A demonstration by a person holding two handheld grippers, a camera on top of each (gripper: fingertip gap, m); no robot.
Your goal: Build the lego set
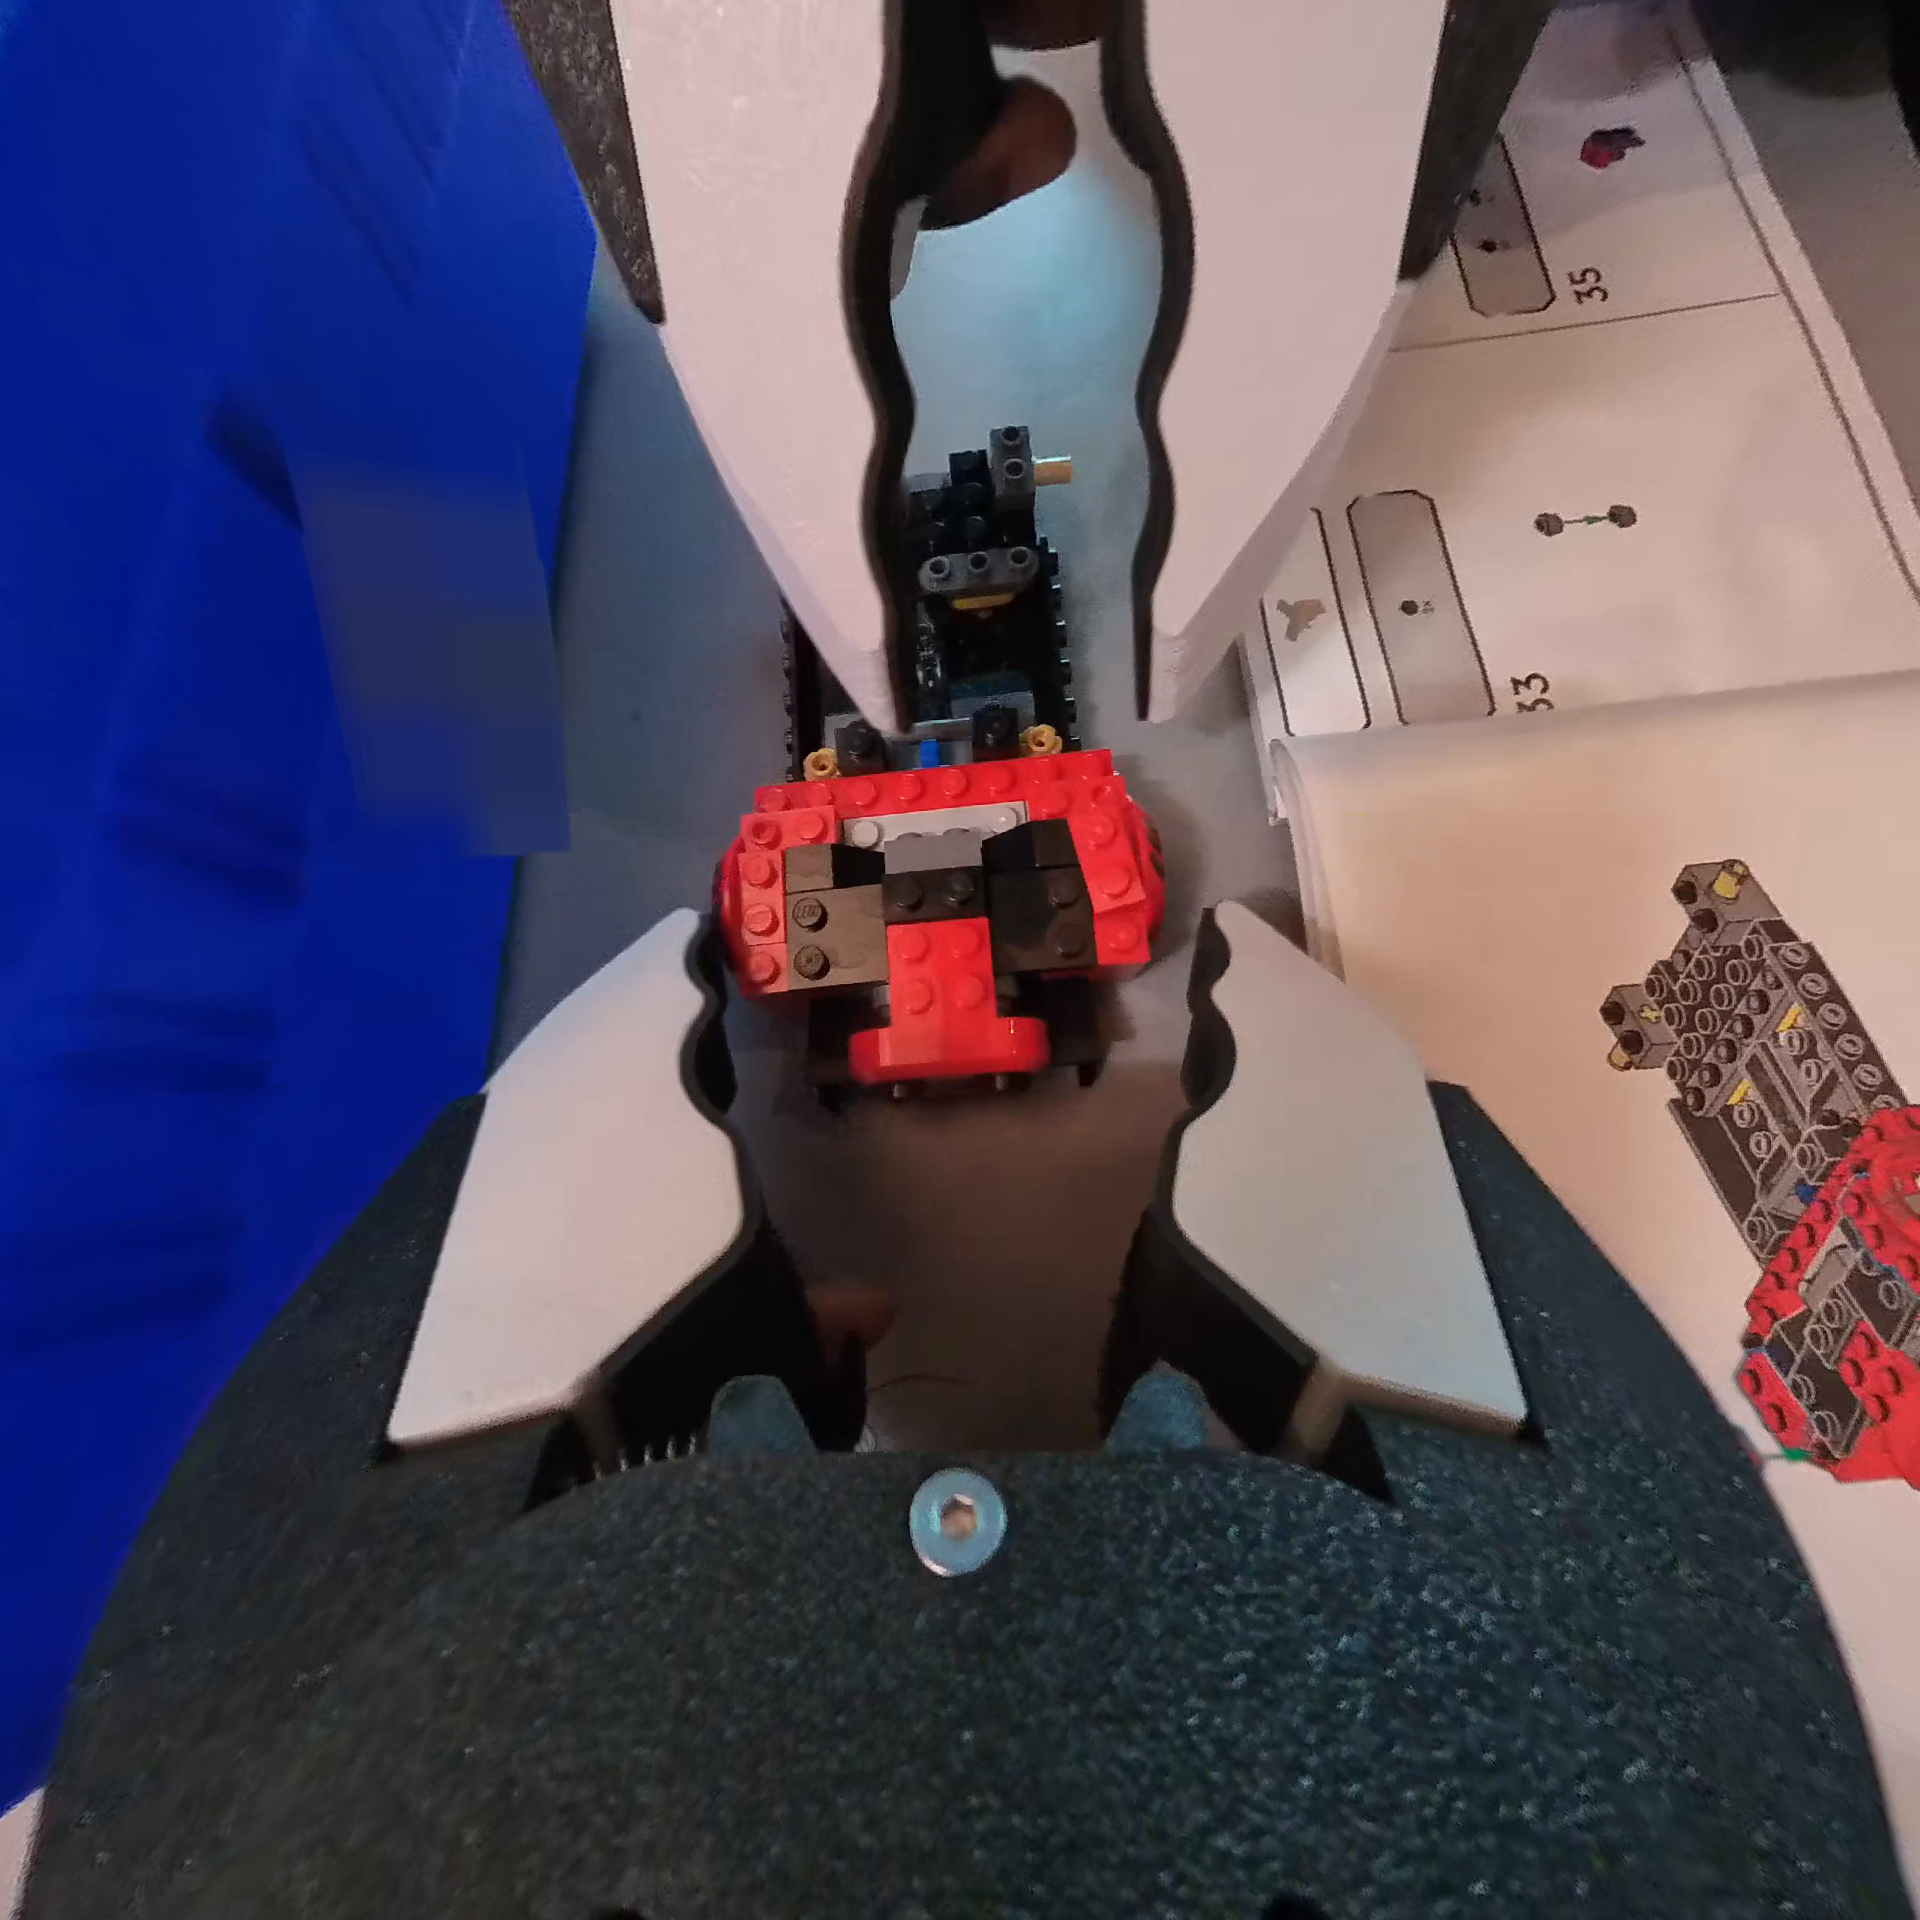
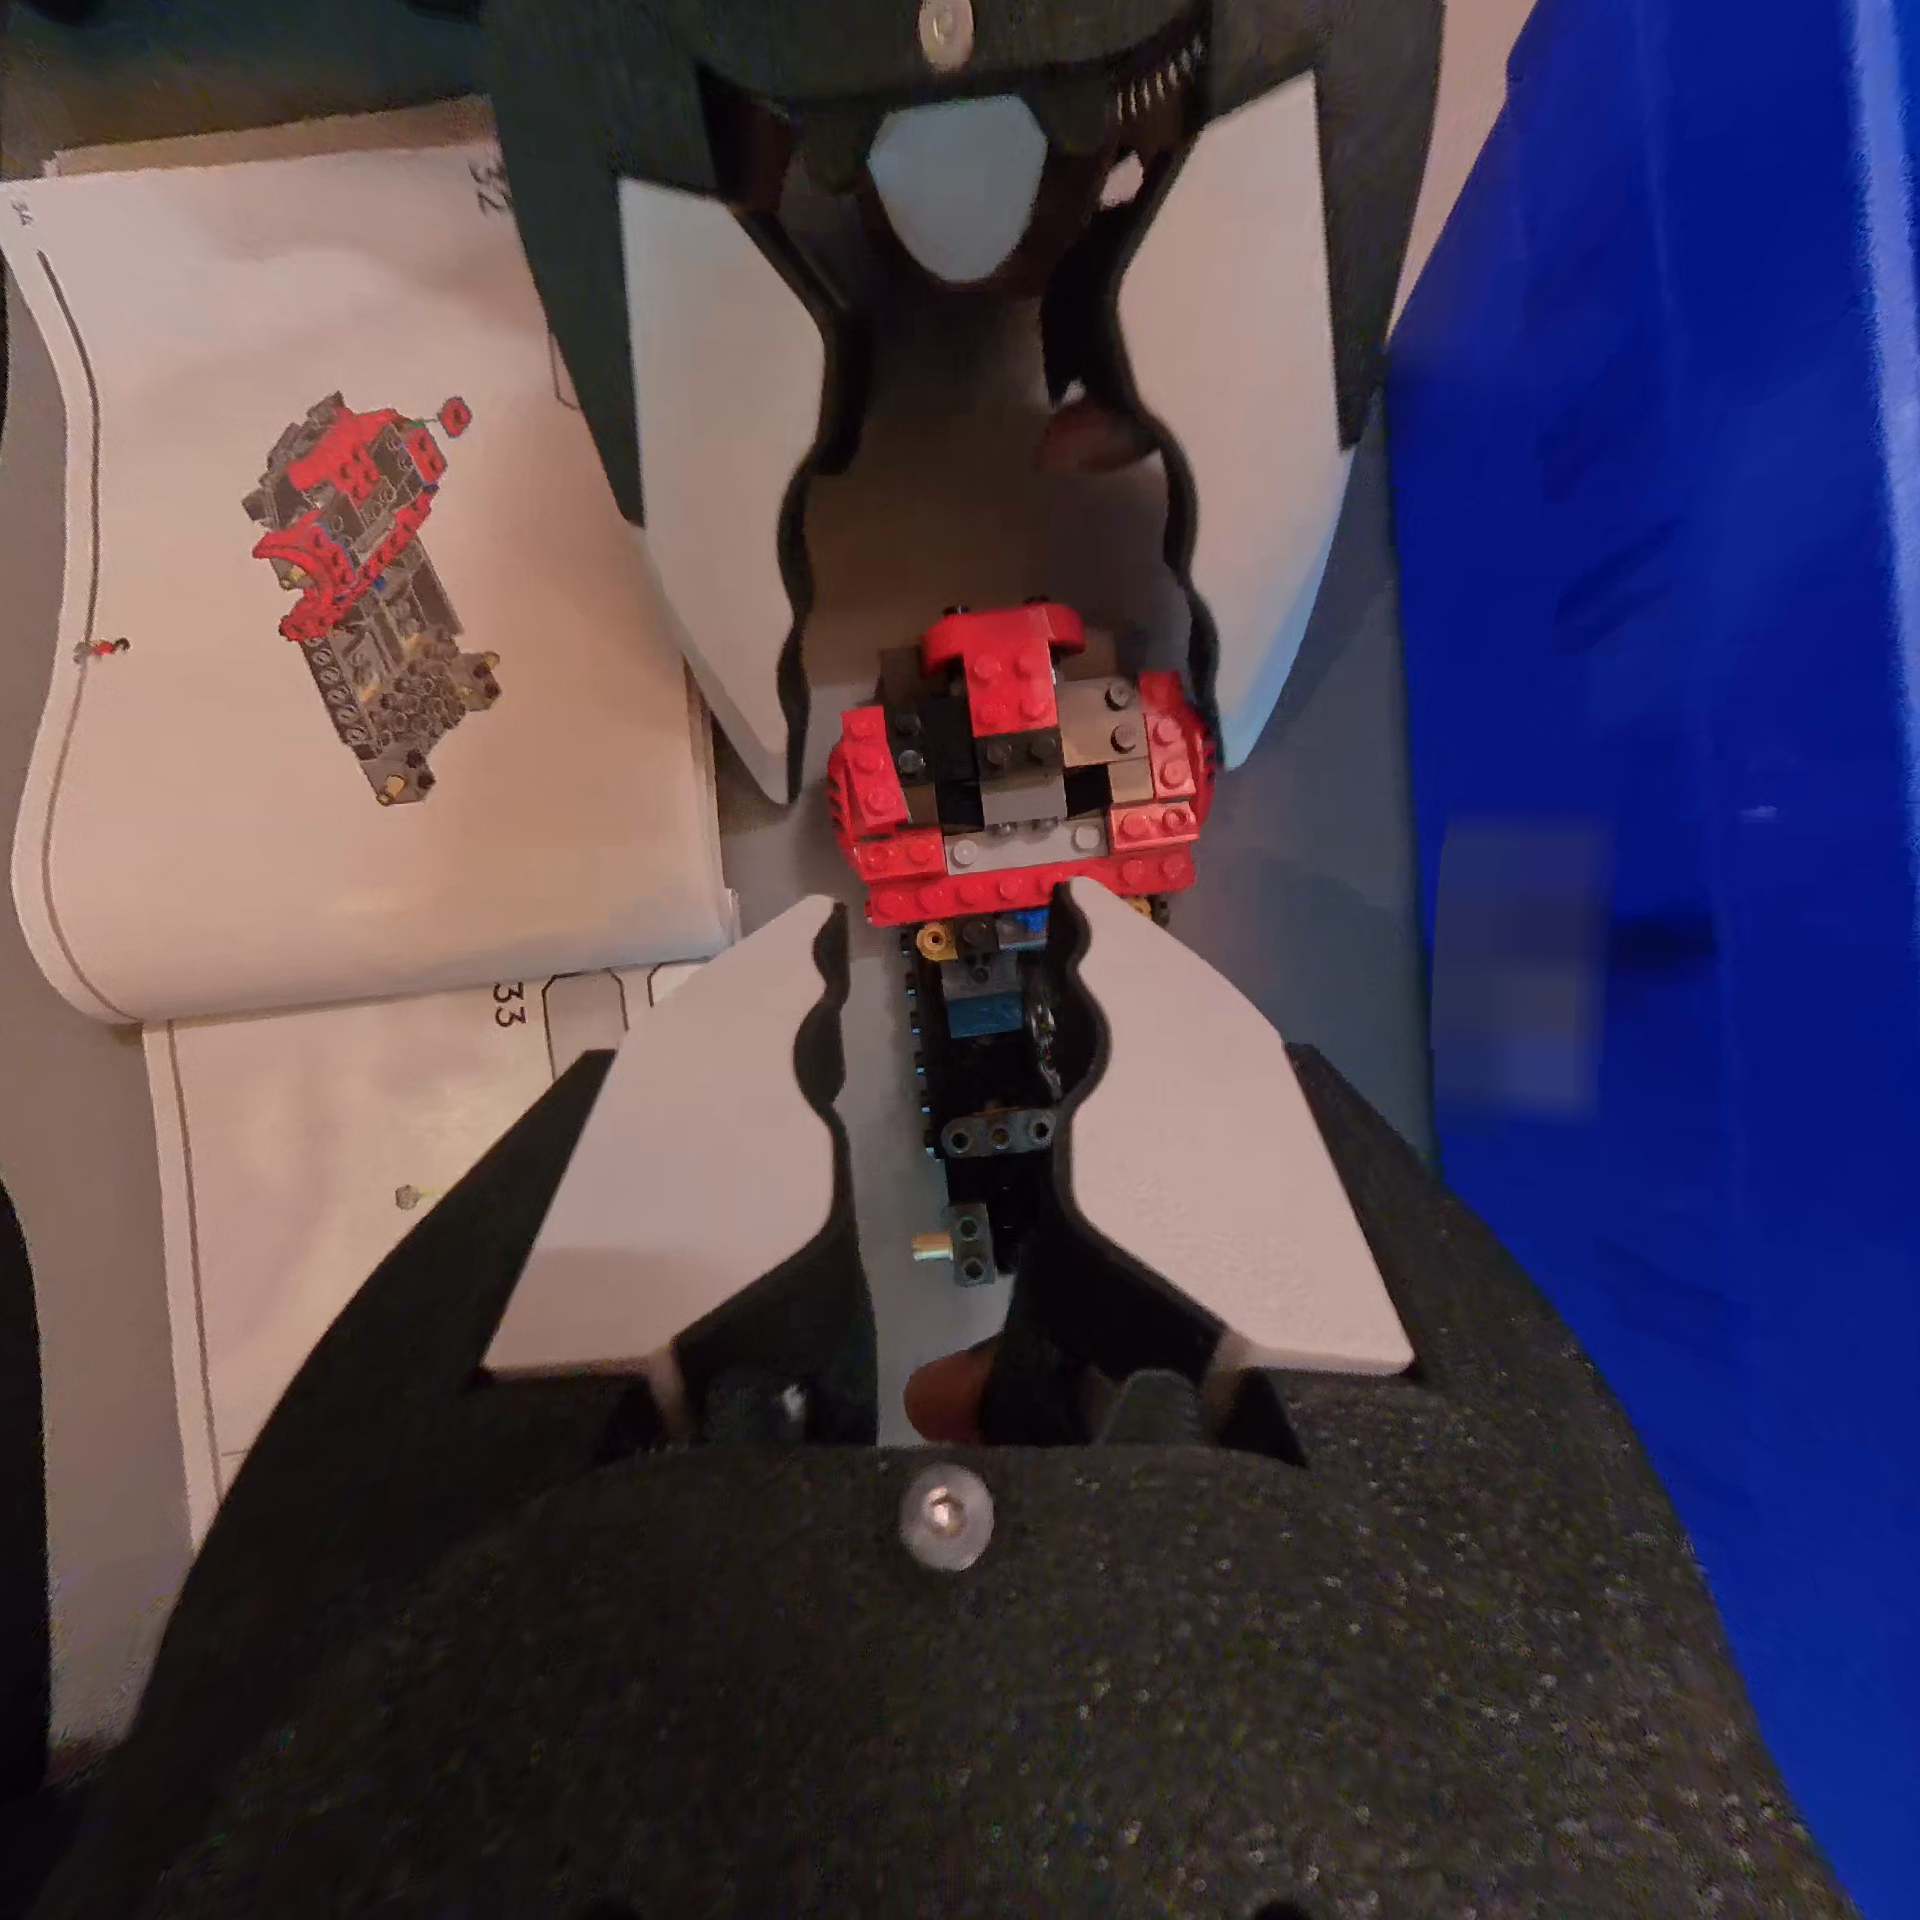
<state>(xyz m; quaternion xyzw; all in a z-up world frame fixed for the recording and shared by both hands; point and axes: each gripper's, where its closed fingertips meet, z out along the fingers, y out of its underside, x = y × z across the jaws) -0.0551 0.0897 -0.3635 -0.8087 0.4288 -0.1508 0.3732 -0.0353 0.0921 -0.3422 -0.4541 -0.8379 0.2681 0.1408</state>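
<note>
A partly built lego car (image 1: 961, 790) lies on the pale table, with a red and black stud-covered end and a long black chassis (image 1: 982, 623). My left gripper (image 1: 956, 930) is open, its fingertips on either side of the red end. My right gripper (image 2: 951, 904) faces it from the opposite side. It is open and straddles the black chassis (image 2: 987, 1081), with its right finger (image 2: 1164, 1091) against the chassis side. The car's red end (image 2: 935, 894) also shows in the right wrist view, between the left gripper's fingers (image 2: 717, 582). The right gripper (image 1: 1013, 712) also shows in the left wrist view.
An open instruction booklet (image 1: 1507, 935) lies right beside the car; it also shows in the right wrist view (image 2: 364, 831). A tall blue bin wall (image 1: 208, 727) stands close on the car's other side (image 2: 1662, 727). The car sits in the narrow strip between them. Left and right tips are no more than a few centimetres apart.
</note>
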